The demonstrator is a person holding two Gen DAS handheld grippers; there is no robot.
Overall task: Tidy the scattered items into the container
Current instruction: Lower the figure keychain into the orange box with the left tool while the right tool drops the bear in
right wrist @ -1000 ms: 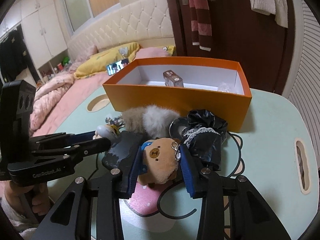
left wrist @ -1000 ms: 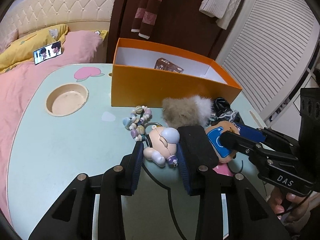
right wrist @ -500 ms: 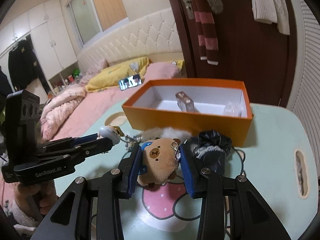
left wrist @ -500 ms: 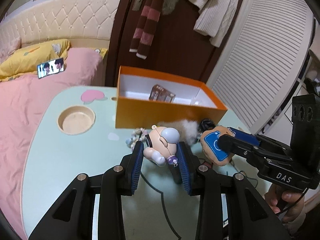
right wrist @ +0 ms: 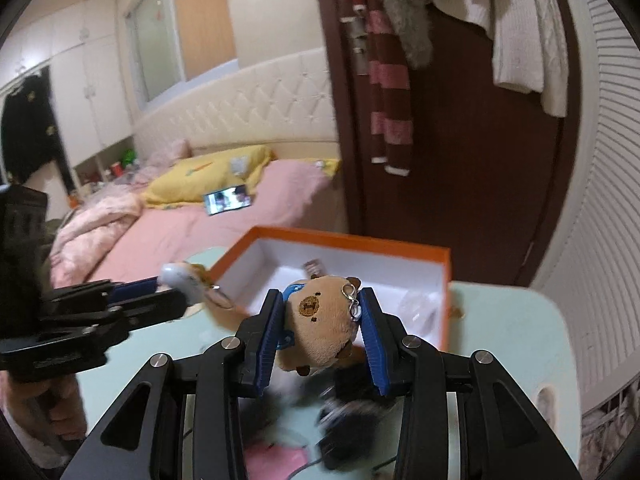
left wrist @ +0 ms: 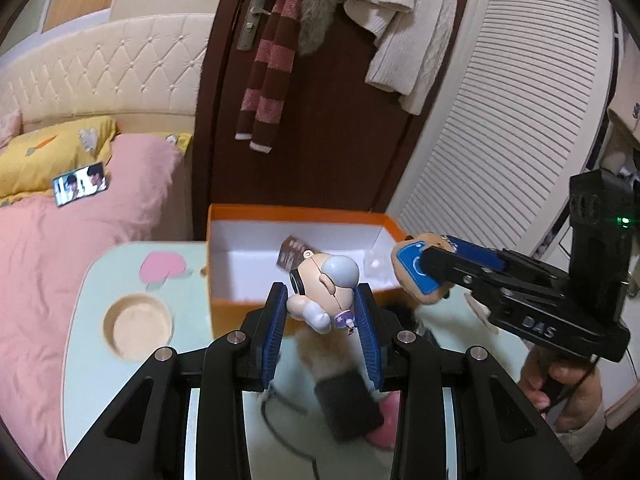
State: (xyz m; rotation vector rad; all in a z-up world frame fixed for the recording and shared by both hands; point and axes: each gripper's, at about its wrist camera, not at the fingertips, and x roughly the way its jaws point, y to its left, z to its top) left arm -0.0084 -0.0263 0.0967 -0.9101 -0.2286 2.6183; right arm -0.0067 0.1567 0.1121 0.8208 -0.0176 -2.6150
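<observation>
Two tools gripping: left tool (left wrist: 320, 316) figurine (left wrist: 324, 292), right tool (right wrist: 322, 326) plush bear (right wrist: 320, 320); orange box (left wrist: 236, 308) rim ahead.

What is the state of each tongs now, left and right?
Left tongs: closed on the baby figurine.
Right tongs: closed on the bear plush.

The pale green table (left wrist: 86, 308) (with a round recess) carries the orange box (left wrist: 236, 312).
</observation>
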